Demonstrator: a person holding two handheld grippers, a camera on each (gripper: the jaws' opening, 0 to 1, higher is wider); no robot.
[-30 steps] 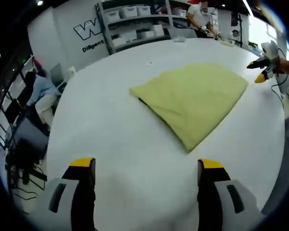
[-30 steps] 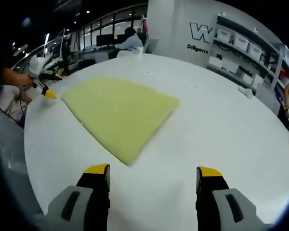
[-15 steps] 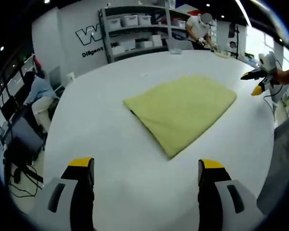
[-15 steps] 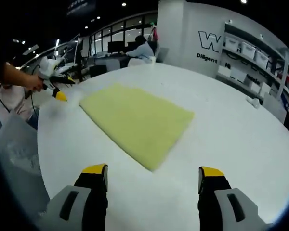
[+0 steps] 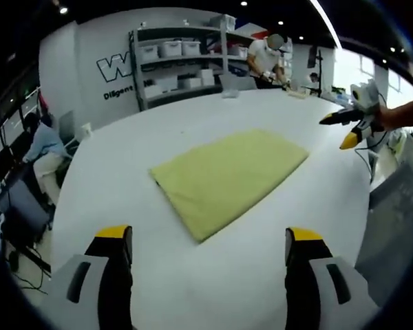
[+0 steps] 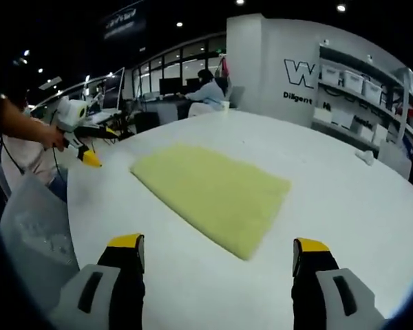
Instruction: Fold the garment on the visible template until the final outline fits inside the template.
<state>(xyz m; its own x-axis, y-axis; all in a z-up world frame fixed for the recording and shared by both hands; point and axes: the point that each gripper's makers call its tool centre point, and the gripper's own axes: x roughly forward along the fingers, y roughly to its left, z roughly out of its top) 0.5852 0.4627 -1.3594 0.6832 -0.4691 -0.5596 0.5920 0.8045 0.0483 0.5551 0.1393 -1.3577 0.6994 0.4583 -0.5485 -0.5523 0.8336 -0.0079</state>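
While garment [image 5: 228, 179] lies folded (template unseen) | left gripper [image 5: 210, 251], right gripper [image 6: 217, 258] wide, empty

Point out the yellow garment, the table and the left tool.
yellow garment [image 5: 230, 175], left gripper view, middle of the folded cloth
table [image 6: 344, 199], right gripper view, bare white top
left tool [image 5: 210, 237], left gripper view, between its tips
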